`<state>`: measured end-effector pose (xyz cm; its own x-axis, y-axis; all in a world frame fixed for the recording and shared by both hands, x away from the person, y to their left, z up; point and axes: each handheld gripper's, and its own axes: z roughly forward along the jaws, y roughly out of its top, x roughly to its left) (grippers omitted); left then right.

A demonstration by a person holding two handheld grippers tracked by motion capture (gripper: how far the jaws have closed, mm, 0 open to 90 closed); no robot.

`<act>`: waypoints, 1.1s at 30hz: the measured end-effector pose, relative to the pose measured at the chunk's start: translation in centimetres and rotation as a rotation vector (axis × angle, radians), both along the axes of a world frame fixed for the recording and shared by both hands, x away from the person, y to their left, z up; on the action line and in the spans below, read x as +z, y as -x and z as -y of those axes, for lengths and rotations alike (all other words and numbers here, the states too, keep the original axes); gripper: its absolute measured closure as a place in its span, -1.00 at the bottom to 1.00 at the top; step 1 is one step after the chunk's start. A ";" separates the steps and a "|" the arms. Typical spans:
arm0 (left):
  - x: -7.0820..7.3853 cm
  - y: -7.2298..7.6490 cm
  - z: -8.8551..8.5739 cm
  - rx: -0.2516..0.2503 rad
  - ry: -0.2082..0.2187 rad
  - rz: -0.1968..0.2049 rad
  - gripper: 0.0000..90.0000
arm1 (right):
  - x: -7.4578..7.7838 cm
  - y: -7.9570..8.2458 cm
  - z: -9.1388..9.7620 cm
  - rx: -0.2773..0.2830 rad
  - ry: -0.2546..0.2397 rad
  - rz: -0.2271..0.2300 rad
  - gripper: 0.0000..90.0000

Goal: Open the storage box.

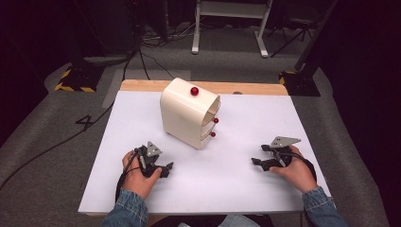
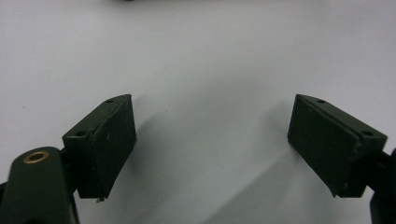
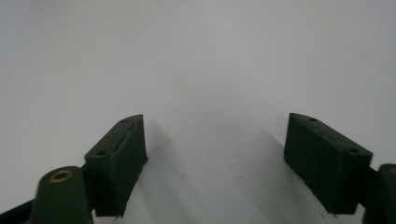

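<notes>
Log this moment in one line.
left hand-held gripper: open, empty | right hand-held gripper: open, empty | cream red-knobbed drawer box: untouched, mid-table

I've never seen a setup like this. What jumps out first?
A cream cabinet with red knobs stands near the far middle of the white table. Nearer the person, the left gripper and right gripper rest apart on the table, jaws open and holding nothing.

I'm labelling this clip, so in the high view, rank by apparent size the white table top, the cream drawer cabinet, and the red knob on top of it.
1. white table top
2. cream drawer cabinet
3. red knob on its top

The differences are plain.
</notes>
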<state>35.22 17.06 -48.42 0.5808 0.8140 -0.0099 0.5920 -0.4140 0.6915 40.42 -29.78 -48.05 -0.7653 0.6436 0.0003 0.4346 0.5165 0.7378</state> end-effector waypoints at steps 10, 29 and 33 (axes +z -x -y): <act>0.0 0.0 0.0 -0.001 -0.001 0.002 -0.65 | 3.5 0.5 0.3 -0.032 -0.153 0.086 -0.16; 0.0 0.0 0.0 0.000 0.001 0.000 -0.65 | 8.6 -0.9 -3.1 0.043 -0.246 0.163 -0.07; 0.0 0.0 0.0 0.000 -0.001 0.000 -0.65 | 8.5 -1.6 -4.7 0.057 -0.253 0.158 -0.13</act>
